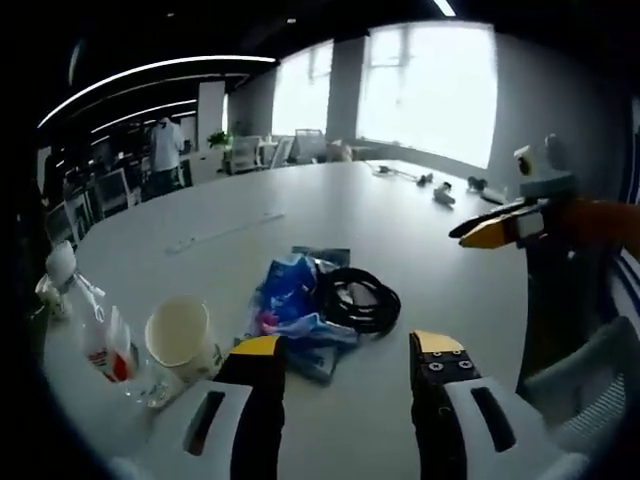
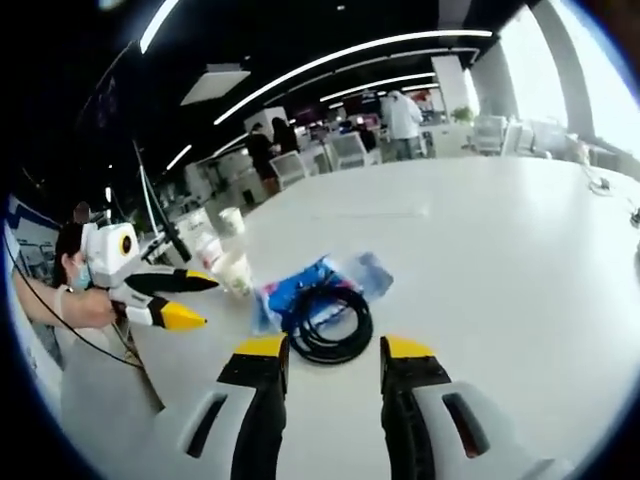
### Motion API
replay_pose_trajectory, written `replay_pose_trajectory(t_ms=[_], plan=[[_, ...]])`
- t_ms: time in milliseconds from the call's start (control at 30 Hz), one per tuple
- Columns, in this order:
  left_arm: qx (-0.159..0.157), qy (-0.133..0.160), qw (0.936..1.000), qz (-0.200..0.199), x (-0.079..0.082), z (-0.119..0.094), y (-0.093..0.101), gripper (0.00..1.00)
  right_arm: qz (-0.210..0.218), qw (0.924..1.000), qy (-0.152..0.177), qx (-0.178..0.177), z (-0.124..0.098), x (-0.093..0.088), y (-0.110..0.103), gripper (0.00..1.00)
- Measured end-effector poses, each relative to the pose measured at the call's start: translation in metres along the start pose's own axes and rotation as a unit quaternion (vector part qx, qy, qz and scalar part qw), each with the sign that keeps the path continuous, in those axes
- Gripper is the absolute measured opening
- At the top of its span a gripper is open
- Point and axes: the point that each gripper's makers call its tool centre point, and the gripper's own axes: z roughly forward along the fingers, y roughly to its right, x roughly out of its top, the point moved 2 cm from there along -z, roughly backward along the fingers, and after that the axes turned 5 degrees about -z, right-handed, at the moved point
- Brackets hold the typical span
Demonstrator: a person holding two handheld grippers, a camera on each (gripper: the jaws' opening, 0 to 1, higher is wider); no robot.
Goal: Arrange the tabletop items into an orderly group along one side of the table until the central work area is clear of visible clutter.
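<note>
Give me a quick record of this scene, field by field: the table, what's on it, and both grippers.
table: white table, large
centre items: black cable coil lying against blue plastic bag
edge items: paper cup, on its side; clear plastic bottle
left gripper: open, holding nothing
right gripper: open, holding nothing
task status: items not yet grouped

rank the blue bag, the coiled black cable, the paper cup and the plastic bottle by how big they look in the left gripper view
1. blue bag
2. coiled black cable
3. paper cup and plastic bottle: these look alike in size, and both lie nearer the camera's edge, where the fisheye distorts them, so no ranking between them.
</note>
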Motion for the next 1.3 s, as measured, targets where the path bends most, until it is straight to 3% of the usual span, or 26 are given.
replay_pose_trajectory(t_ms=[167, 400, 867, 1300], plan=[[-0.005, -0.009, 0.9999, -0.004, 0.010, 0.024, -0.001, 0.42, 0.008, 0.9999, -0.014, -0.004, 0.019, 0.002, 0.015, 0.30], [-0.006, -0.017, 0.9998, -0.003, 0.017, 0.050, -0.001, 0.41, 0.013, 0.9996, -0.022, 0.014, 0.040, 0.002, 0.021, 0.30], [-0.017, -0.053, 0.9984, -0.011, 0.009, 0.084, -0.001, 0.33, -0.009, 0.9976, -0.068, 0.009, 0.071, -0.015, 0.031, 0.25], [0.000, -0.077, 0.9968, -0.025, 0.000, 0.100, -0.013, 0.29, -0.057, 0.9937, -0.096, 0.008, 0.100, -0.021, 0.025, 0.22]])
